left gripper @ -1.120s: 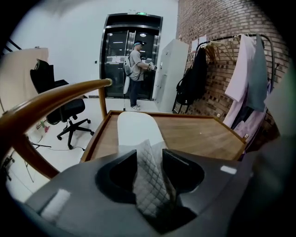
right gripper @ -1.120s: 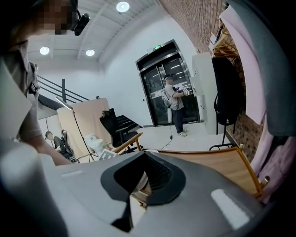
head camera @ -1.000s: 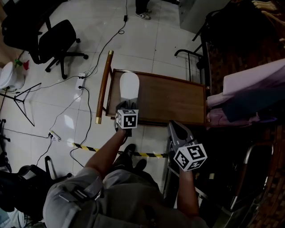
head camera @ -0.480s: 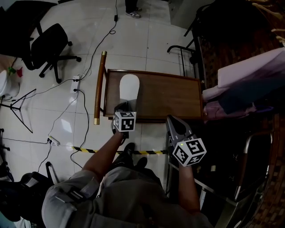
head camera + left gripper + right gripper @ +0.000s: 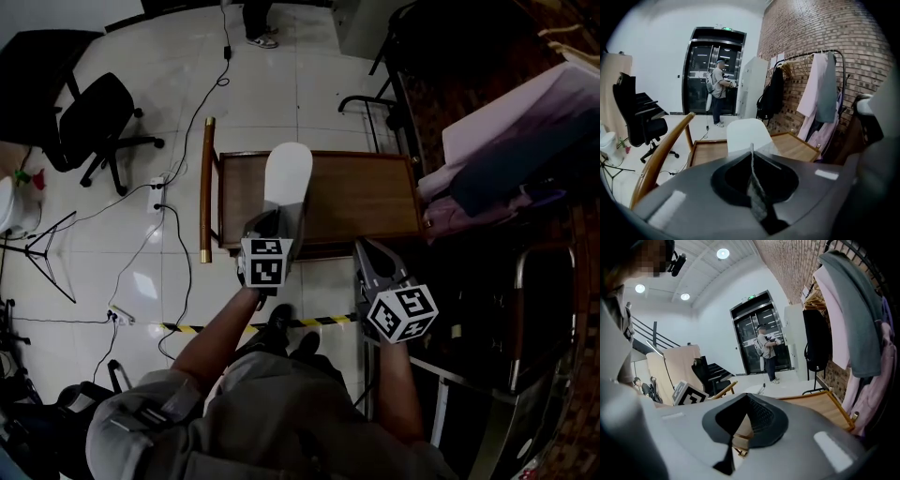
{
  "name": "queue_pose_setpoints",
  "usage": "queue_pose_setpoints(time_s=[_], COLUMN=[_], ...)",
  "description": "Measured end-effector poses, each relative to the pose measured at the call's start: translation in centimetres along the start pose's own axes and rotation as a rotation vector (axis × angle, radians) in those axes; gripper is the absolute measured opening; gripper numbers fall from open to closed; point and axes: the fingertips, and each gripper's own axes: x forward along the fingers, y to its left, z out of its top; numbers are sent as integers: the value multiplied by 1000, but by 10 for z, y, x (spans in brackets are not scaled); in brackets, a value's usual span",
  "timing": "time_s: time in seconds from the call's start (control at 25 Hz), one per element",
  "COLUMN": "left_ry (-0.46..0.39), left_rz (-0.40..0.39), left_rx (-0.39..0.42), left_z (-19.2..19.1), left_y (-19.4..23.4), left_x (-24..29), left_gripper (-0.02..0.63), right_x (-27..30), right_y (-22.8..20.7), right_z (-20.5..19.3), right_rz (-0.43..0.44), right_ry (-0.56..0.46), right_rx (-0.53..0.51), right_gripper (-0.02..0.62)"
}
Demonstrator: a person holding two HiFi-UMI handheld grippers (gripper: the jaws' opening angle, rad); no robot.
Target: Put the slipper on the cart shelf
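Slipper [image 5: 287, 180], white, juts forward from the left claw [image 5: 277, 225], whose jaws have just been closing and now pinch its near end. The sole hangs in the air over the cart shelf [image 5: 361, 192] at the handle [image 5: 205, 187] end, its toe reaching past the far edge. The right claw [image 5: 373, 262] hovers at the shelf's near edge, jaws a little apart, nothing between them
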Motion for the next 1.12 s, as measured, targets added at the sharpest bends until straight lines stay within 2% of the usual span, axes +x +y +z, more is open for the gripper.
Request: queue_pose_setpoints(time_s=[0.24, 0.52, 0.8, 1.12], left_ry=[-56, -84, -96, -103], left_rz=[-114, -232, -368, -502], left_rx=[38, 92, 191, 261], left_z=[30, 35, 22, -21], left_y=[-32, -84, -163, -245], left_x=[-22, -54, -87, -175], left_gripper=[17, 17, 17, 17], right_x=[-22, -76, -166, -301], right_y=[-14, -17, -11, 27], right_z=[3, -1, -15, -53], right_rz=[-79, -175, -310, -459], right_ry=[-47, -109, -208, -286], right_rx=[24, 50, 75, 95], right_gripper=[0, 0, 0, 0])
